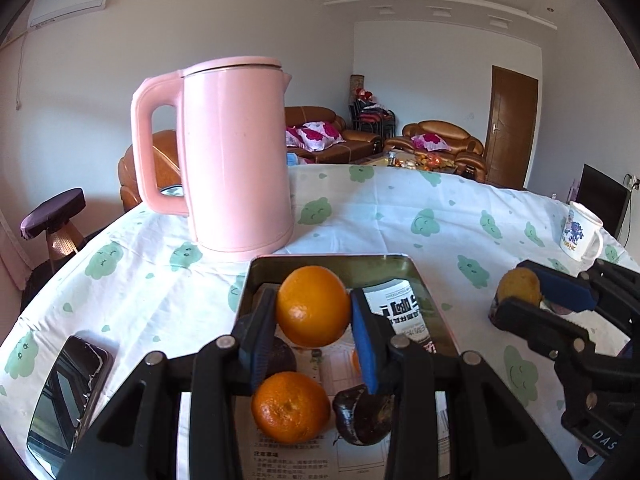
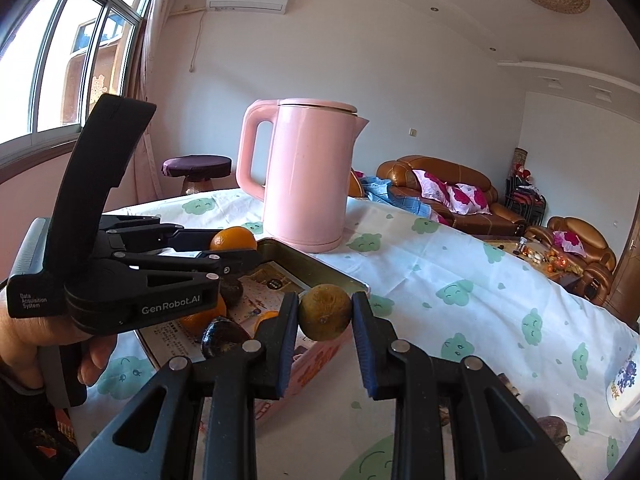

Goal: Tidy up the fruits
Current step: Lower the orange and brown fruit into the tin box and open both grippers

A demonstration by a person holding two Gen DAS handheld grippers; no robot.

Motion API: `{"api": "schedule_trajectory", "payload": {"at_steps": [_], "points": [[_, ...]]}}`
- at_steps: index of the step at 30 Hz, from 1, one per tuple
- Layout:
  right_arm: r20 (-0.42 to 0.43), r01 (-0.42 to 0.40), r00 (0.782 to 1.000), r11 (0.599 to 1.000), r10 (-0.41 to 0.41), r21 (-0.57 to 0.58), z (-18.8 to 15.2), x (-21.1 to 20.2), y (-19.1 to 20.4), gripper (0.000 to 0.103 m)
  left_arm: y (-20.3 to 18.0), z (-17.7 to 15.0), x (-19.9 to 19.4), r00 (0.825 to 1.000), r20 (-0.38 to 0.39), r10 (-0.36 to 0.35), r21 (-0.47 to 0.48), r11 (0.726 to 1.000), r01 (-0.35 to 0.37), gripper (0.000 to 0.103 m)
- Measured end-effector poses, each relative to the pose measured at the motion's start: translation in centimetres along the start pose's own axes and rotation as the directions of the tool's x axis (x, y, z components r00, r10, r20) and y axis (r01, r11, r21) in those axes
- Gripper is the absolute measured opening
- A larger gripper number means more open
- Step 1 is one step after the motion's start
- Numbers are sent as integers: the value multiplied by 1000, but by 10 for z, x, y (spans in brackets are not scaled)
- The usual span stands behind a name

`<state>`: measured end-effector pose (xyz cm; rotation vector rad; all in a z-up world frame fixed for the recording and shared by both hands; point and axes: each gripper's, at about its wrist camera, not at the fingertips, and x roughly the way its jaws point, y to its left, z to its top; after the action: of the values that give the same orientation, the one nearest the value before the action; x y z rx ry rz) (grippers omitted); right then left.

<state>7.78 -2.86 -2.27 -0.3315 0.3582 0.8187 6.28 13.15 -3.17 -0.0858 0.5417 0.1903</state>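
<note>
My left gripper [image 1: 313, 312] is shut on a large orange [image 1: 313, 306] and holds it above a metal tin tray [image 1: 344, 263]. In the tray lie another orange [image 1: 290, 406] and a dark purple fruit [image 1: 362, 414]. My right gripper [image 2: 325, 312] is shut on a brownish-yellow round fruit [image 2: 325, 312], to the right of the tray [image 2: 320, 266]. The left gripper [image 2: 234, 250] with its orange [image 2: 233, 239] shows in the right wrist view. The right gripper [image 1: 532, 292] with its fruit [image 1: 519, 286] shows in the left wrist view.
A pink kettle [image 1: 236, 152] stands just behind the tray. A phone [image 1: 68, 396] lies at the front left. A white mug [image 1: 581, 232] stands at the right. Another dark fruit [image 2: 554, 430] lies near the right edge. The tablecloth [image 1: 400, 216] is white with green clouds.
</note>
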Motion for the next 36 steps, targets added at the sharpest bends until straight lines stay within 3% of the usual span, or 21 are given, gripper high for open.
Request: {"api": "schedule_trajectory", "payload": {"at_steps": [10,18,31,36], "points": [[-78,-67,995,997,64,-26,-4,30,25,29,11,-4,10,999,-53,-1,-2,1000,0,38],[-138,-63,989,998,60,-19,-6,40,26,29,13,-9,14,997,-77,-4,-7,1000,4,38],[-166,-78,984,997,72,-28,-7,45,28,29,13,-9,15,997,-76,0,-4,1000,0,40],[-168,-74,984,996,65,-51,-7,45,33,46,13,-10,14,997,-74,-1,-4,1000,0,41]]}}
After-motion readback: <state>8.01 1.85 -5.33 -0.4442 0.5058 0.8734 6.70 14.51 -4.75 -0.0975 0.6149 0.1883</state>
